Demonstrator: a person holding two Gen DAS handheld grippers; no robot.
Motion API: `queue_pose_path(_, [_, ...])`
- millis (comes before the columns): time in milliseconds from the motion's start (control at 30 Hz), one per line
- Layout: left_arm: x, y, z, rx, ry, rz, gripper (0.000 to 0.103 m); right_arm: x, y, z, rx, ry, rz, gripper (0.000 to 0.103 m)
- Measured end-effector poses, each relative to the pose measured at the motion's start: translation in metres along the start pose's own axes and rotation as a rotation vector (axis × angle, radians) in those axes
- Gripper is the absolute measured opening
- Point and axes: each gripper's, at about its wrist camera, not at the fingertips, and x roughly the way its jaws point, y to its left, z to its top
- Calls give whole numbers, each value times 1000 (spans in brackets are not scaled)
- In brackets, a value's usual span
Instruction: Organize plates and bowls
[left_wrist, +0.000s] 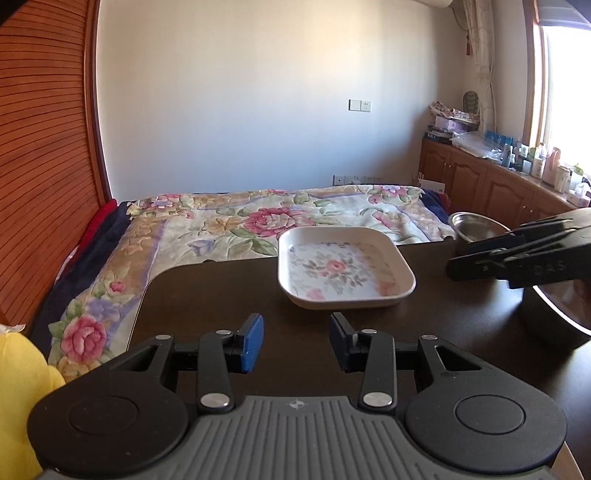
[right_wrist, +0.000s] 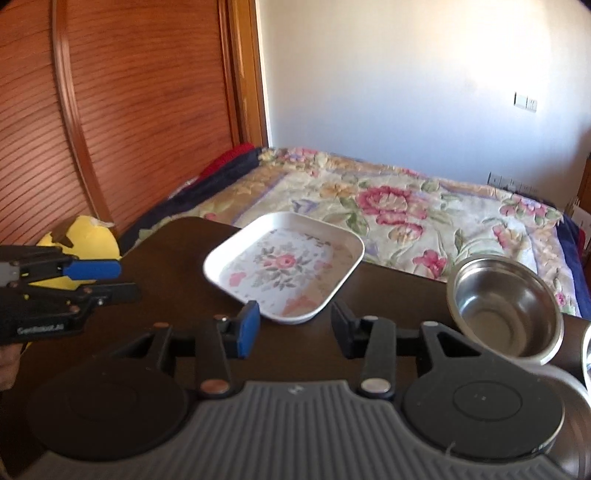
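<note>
A square white plate with a flower print (left_wrist: 345, 271) (right_wrist: 284, 266) lies on the dark table (left_wrist: 221, 295) (right_wrist: 177, 258), just beyond both grippers. My left gripper (left_wrist: 295, 339) is open and holds nothing, a short way in front of the plate's near edge. My right gripper (right_wrist: 295, 328) is also open and empty, with the plate's near corner just past its fingertips. A steel bowl (left_wrist: 476, 227) (right_wrist: 506, 306) stands upright to the plate's right. Each gripper shows in the other's view: the right gripper (left_wrist: 458, 264) and the left gripper (right_wrist: 110, 280).
A round rim of another dish (left_wrist: 561, 314) (right_wrist: 587, 354) shows at the table's right side, partly hidden. Behind the table lies a bed with a floral blanket (left_wrist: 258, 218). A yellow plush toy (left_wrist: 22, 369) sits at the left. Wooden cabinets (left_wrist: 480, 181) line the right wall.
</note>
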Motion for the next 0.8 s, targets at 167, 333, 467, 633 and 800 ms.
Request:
queue_pose_path(167, [21,5,9,8,16,-10,42,27,-5,11,-12,67,-24,43])
queue_pose_path(333, [45,6,18,7,32,-10,42,45,-9,17,-15,119,-37,36])
queue_pose_path(467, [62,7,23,14,41,-8,40,56,-11,18,-21,163,-56,30])
queue_pose_path(633, [81,7,28,-2,46,4,39,67,-20,26,-17,189,-72,30])
queue_pose_path(800, [93,8,31,-21,56,9,38,72,-22,31,-28,216,-68,29])
